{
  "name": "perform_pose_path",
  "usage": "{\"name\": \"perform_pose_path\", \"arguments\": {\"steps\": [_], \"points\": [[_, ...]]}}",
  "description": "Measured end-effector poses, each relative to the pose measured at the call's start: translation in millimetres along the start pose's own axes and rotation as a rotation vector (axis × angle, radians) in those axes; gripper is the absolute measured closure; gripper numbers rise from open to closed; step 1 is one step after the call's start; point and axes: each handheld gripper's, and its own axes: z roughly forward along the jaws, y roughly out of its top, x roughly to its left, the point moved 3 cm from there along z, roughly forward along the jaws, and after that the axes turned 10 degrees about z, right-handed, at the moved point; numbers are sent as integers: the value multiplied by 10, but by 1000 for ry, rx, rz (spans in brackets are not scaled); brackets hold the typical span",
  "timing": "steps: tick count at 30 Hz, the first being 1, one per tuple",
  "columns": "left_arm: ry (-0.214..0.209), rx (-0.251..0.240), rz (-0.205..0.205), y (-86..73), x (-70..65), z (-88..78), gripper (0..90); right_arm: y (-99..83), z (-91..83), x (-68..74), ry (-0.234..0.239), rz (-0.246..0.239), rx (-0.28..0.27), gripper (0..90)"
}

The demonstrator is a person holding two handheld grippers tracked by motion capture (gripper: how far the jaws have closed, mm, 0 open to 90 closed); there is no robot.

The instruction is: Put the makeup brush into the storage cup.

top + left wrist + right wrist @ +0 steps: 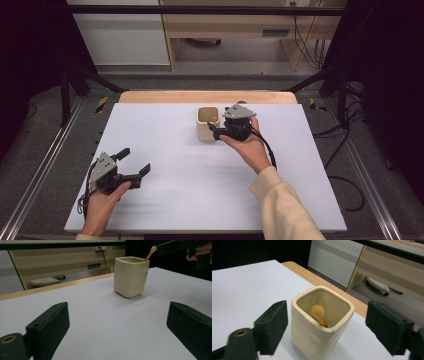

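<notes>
A cream square cup (pixel 206 123) stands at the back middle of the white table. It holds a small brush with an orange fluffy tip (pixel 318 311) that leans against one inner wall; from the left gripper view the brush tip (pixel 152 250) sticks out over the cup (pixel 130 277) rim. My right gripper (pixel 214 131) hovers just above and right of the cup (pixel 319 335), open, one jaw on each side and neither touching it. My left gripper (pixel 134 161) rests low at the front left, open with nothing between its jaws, pointing toward the cup.
The white table top (pixel 200 190) has a wooden edge (pixel 200 96) at the back. Beyond it stand a wooden desk (pixel 240 25), cables and black frame posts. The right hand and its gripper (pixel 180 246) show at the top right of the left gripper view.
</notes>
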Motion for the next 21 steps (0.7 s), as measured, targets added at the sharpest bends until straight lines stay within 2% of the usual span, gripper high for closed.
{"name": "perform_pose_path", "arguments": {"steps": [17,21], "points": [[1,-4,4,5,-1,-2,37,6,-37,36,-4,8,3,87],[1,-4,6,4,0,-1,37,10,-63,59,9,13,3,73]]}}
